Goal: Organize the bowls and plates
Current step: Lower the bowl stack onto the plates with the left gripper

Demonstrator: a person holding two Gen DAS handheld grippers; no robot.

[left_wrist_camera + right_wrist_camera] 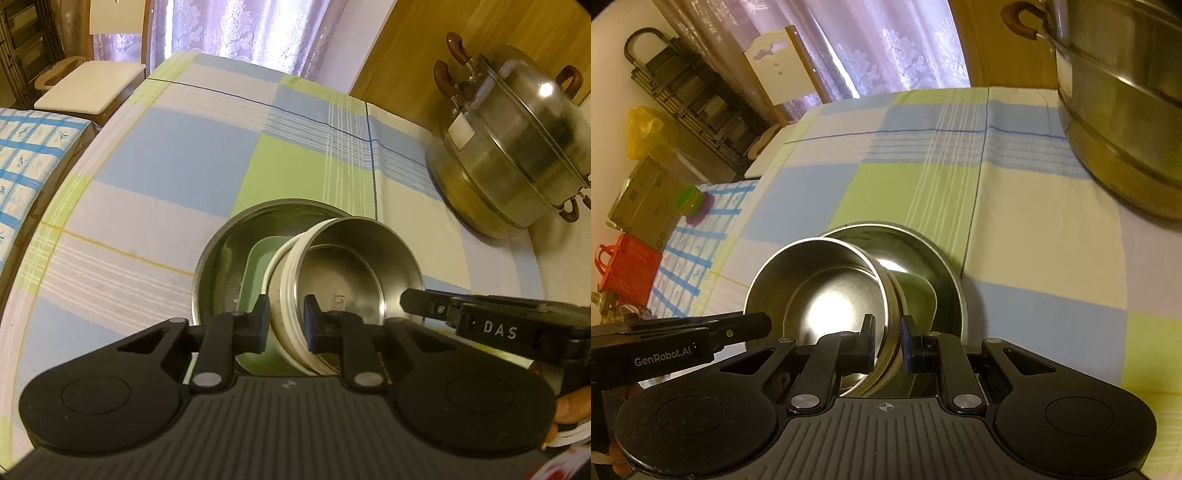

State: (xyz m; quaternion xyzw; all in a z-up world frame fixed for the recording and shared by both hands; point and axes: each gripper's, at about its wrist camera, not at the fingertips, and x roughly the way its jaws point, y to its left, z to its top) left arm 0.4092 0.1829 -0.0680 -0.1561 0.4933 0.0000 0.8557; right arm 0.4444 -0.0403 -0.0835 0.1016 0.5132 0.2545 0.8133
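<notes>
While both hand-held grippers (286,323) (888,341) pinch tilted round steel bowl (343,280) rim, it leans in wider steel dish (221,251).

A checked cloth (177,147) in blue, green and cream squares covers the tabletop. At its far right corner stands a tiered steel steamer pot (517,155) with brown handles, lid on. Beyond the far edge hangs a pale lilac patterned curtain (236,29), with a cream-seated chair (92,85) beside it. Off to the left lie a blue-and-white checked cloth (701,236), green and pink cups (692,206), an orange bag (626,269), a yellow bag (642,129) and a dark folded rack (690,96).
</notes>
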